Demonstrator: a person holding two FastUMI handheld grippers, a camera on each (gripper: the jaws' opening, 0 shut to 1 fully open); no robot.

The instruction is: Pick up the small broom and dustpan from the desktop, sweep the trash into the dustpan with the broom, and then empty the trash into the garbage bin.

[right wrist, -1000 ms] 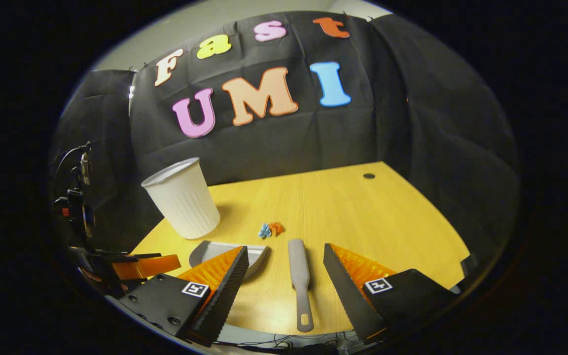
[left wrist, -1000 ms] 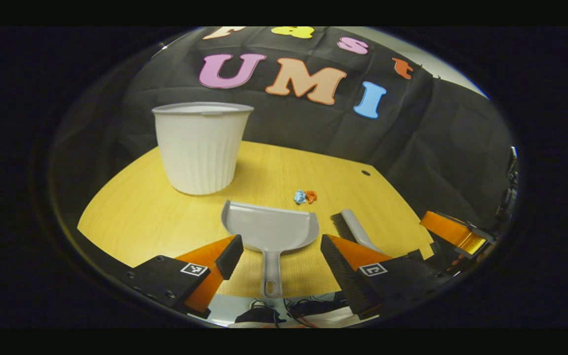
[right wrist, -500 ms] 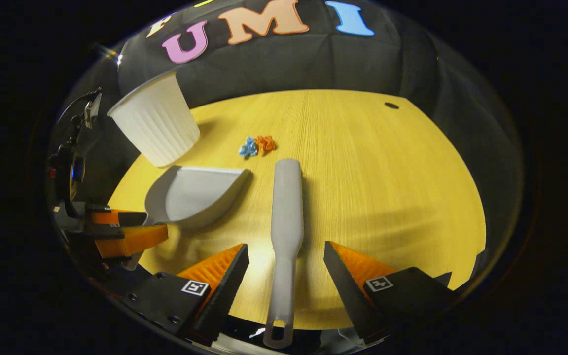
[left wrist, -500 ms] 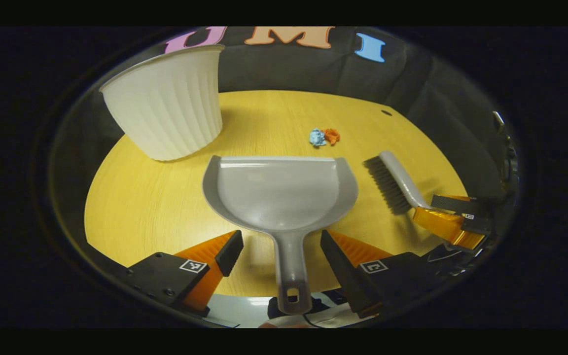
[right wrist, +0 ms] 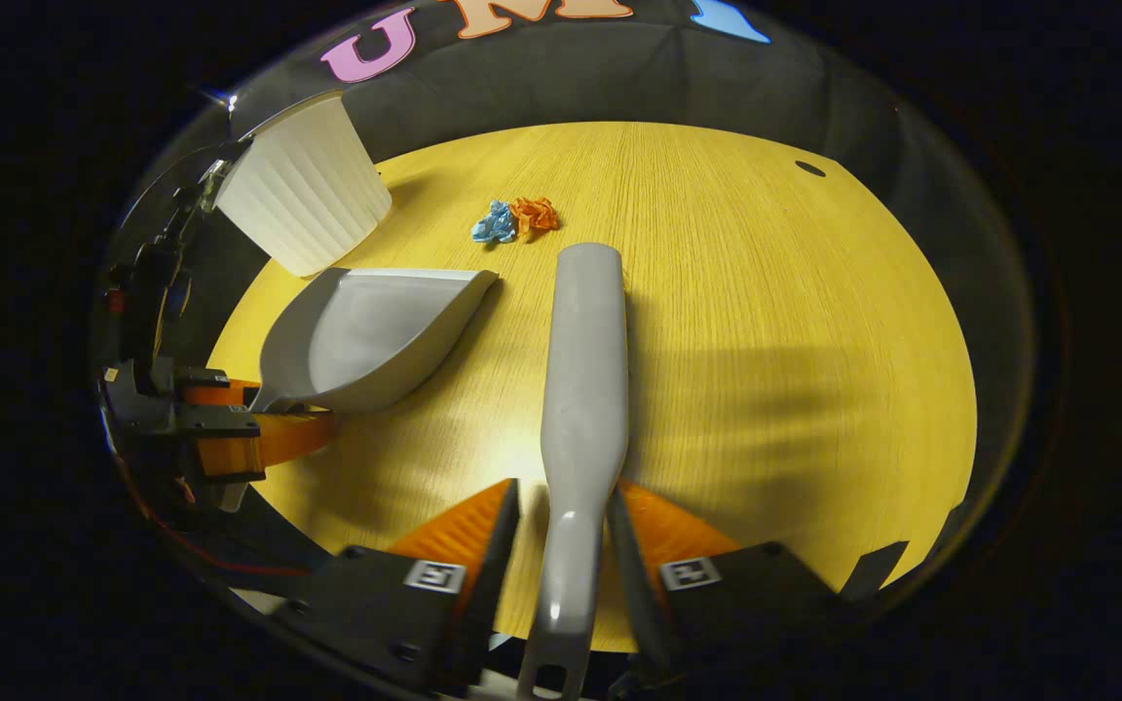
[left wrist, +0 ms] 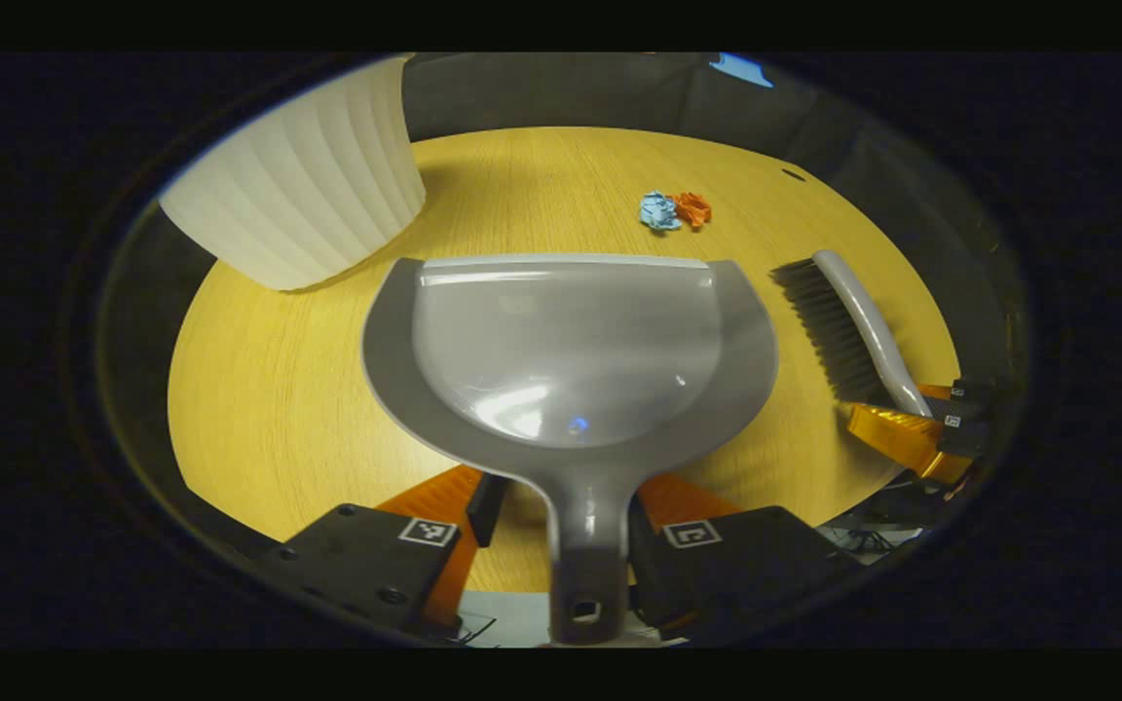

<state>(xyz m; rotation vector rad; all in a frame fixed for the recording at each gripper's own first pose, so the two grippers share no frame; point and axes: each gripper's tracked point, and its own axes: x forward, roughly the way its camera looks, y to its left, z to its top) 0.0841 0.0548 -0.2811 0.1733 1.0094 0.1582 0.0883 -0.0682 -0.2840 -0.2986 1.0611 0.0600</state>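
Left hand-held gripper (left wrist: 561, 511) clamped on dustpan (left wrist: 571, 350) handle, right hand-held gripper (right wrist: 561, 531) clamped on broom (right wrist: 580, 389) handle, both low over worktop (right wrist: 766, 292). Crumpled trash (right wrist: 515, 218) just ahead, garbage bin (right wrist: 303, 195) beyond. Risk: hard stroke scattering paper past pan lip.

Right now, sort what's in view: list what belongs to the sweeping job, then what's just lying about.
For the job:
- dustpan, handle between left gripper
- small broom, handle between right gripper
- blue scrap
- orange scrap
- white garbage bin

Not part of it:
- hole in the desktop
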